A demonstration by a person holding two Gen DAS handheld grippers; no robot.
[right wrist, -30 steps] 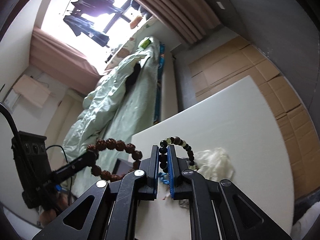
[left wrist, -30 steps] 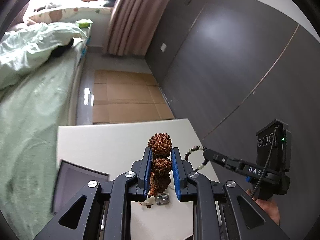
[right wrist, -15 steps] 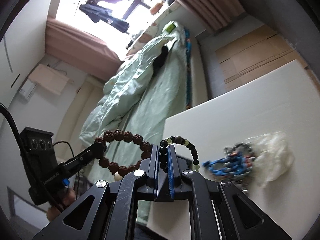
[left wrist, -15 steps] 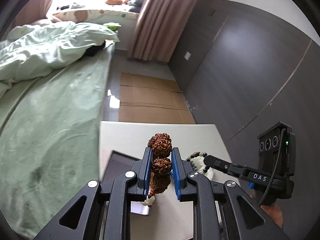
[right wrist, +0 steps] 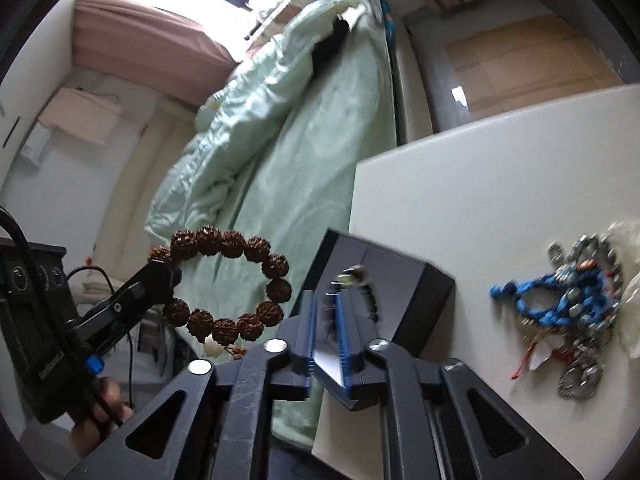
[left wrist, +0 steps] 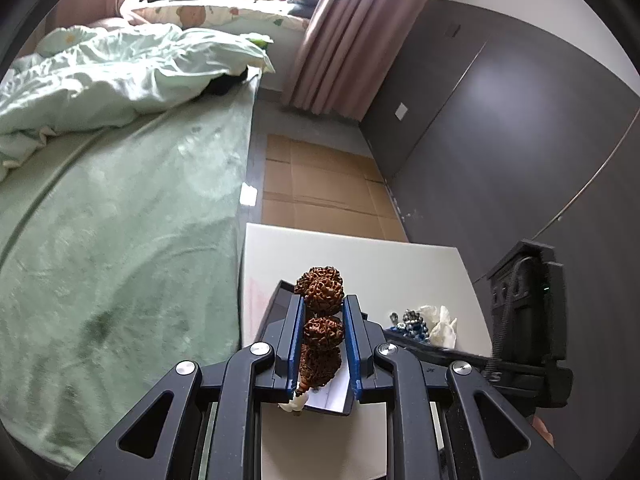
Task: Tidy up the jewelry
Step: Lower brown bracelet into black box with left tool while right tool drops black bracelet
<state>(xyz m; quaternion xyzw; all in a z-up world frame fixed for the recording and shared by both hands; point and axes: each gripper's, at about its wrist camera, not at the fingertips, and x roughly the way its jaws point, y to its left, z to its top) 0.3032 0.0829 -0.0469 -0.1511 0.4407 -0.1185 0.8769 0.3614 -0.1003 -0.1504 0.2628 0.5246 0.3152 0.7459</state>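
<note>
Left tongs (left wrist: 323,322) grip upright rudraksha bracelet (right wrist: 224,282); right tongs (right wrist: 325,316), just opening, release small-bead bracelet (right wrist: 362,288).

The small beaded bracelet (right wrist: 362,288) smears into a blur over the dark box (right wrist: 384,280), whose inside stays hidden behind the right gripper (right wrist: 325,320), and the blue jewelry heap (right wrist: 568,304) blurs too.
</note>
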